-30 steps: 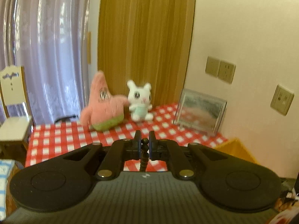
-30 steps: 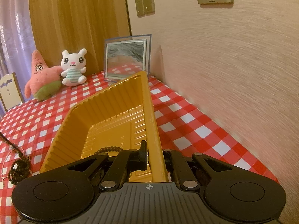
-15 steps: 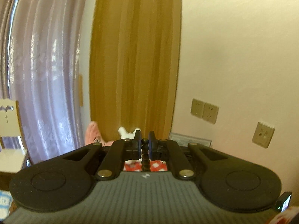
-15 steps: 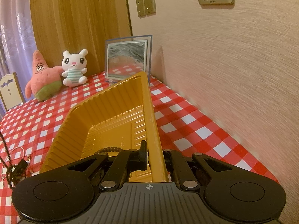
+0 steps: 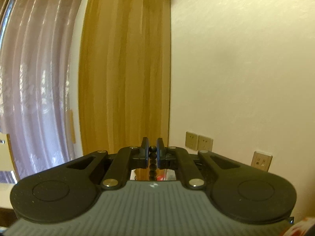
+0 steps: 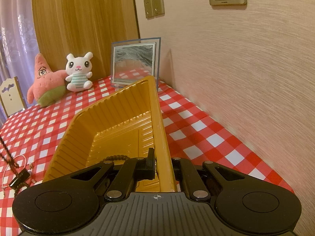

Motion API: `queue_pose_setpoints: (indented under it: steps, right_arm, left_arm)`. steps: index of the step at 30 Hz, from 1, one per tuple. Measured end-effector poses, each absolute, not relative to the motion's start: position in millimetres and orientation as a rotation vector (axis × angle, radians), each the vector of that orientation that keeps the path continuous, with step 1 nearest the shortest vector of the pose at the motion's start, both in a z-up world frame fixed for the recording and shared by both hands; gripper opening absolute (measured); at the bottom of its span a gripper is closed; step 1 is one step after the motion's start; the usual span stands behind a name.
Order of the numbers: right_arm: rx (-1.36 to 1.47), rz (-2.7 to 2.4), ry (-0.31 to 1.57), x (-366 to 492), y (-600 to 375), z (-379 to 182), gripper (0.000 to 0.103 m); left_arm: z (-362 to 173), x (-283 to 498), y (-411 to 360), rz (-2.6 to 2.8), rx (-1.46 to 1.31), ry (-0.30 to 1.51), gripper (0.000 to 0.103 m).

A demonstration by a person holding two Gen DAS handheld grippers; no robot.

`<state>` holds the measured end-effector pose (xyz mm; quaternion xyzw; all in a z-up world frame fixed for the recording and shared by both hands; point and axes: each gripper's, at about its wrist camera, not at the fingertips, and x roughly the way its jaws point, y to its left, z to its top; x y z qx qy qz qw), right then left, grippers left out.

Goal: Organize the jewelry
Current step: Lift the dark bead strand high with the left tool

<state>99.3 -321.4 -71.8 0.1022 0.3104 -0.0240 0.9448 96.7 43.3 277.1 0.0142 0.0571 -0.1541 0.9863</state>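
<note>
Left gripper point(image 5: 152, 149) pinches a black bead strand point(image 5: 152, 161); right gripper point(image 6: 161, 164) clamps the gold tray point(image 6: 110, 125) rim, seemingly tilting it

left tool point(image 5: 152, 149) raised, bead strand point(image 5: 152, 160) lifted

We see a counter point(image 6: 196, 118) draped in red-and-white check cloth, set against a textured wall. At its far end a pink starfish plush point(image 6: 44, 82) leans against a white bunny plush point(image 6: 78, 72) in a striped outfit. Just beside them stands a framed picture point(image 6: 135, 63), propped upright. Wall sockets point(image 6: 154, 4) sit above it. Behind hang a wooden panel point(image 5: 126, 68) and a sheer curtain point(image 5: 37, 88). A small pale chair point(image 6: 10, 96) shows at the left edge.
</note>
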Motion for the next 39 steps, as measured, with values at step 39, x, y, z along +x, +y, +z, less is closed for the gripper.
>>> queue_pose_setpoints:
  steps: [39]
  right_arm:
    - [0.207, -0.037, 0.623, 95.9, -319.3, -70.0, 0.006]
  left_arm:
    - [222.9, 186.9, 18.3, -0.275, -0.038, 0.251, 0.006]
